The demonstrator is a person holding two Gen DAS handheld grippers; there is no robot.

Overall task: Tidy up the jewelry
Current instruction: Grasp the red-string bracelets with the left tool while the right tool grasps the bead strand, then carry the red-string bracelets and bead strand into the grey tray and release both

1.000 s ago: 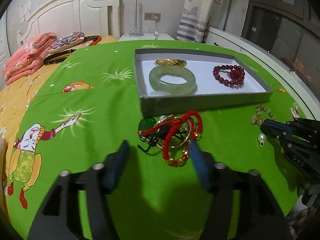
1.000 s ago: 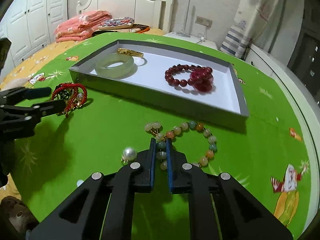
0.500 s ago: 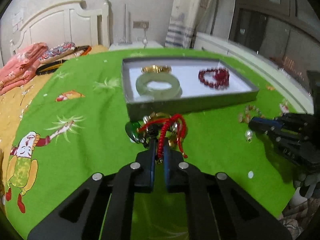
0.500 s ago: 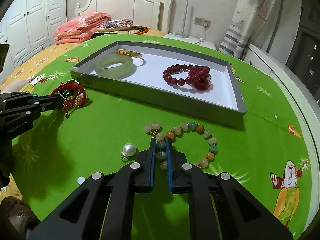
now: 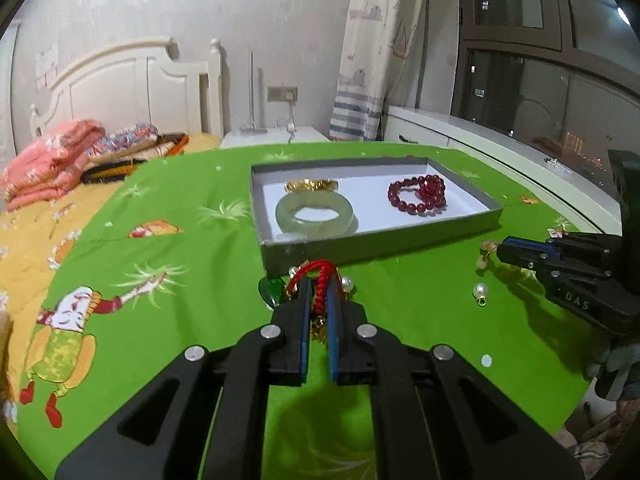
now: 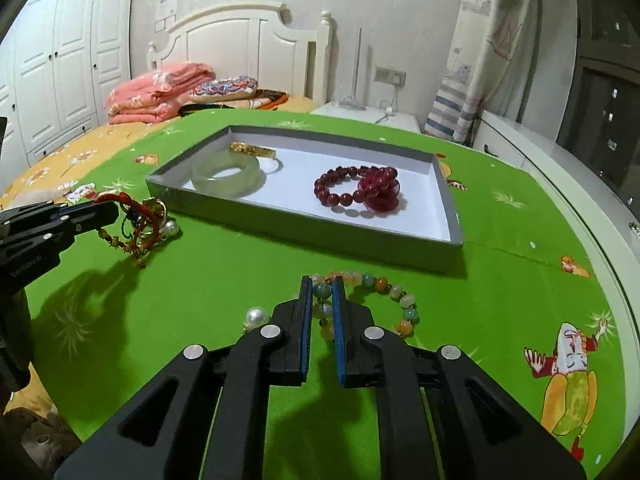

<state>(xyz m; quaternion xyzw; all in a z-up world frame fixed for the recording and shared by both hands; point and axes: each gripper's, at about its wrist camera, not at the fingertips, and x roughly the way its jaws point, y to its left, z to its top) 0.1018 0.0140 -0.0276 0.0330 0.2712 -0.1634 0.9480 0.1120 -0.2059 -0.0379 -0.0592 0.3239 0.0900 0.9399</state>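
Note:
My left gripper (image 5: pixel 319 285) is shut on a tangle of red cord bracelets (image 5: pixel 320 280) with gold rings and pearls, held just above the green cloth in front of the grey tray (image 5: pixel 376 245). The tangle hangs from it in the right wrist view (image 6: pixel 138 220). My right gripper (image 6: pixel 322 287) is shut on a pastel bead bracelet (image 6: pixel 394 300), lifted slightly off the cloth. The tray (image 6: pixel 304 226) holds a jade bangle (image 6: pixel 228 174), a gold bracelet (image 6: pixel 252 149) and dark red bead bracelets (image 6: pixel 360 192).
A loose pearl earring (image 6: pixel 256 315) lies on the green cloth left of my right gripper; it also shows in the left wrist view (image 5: pixel 479 292). A bed with folded pink blankets (image 6: pixel 160 92) stands behind. The table's white rim (image 6: pixel 592 200) curves along the right.
My left gripper closed on the red cord tangle and lifted it off the cloth. My right gripper, shut on the bead bracelet throughout, raised it slightly.

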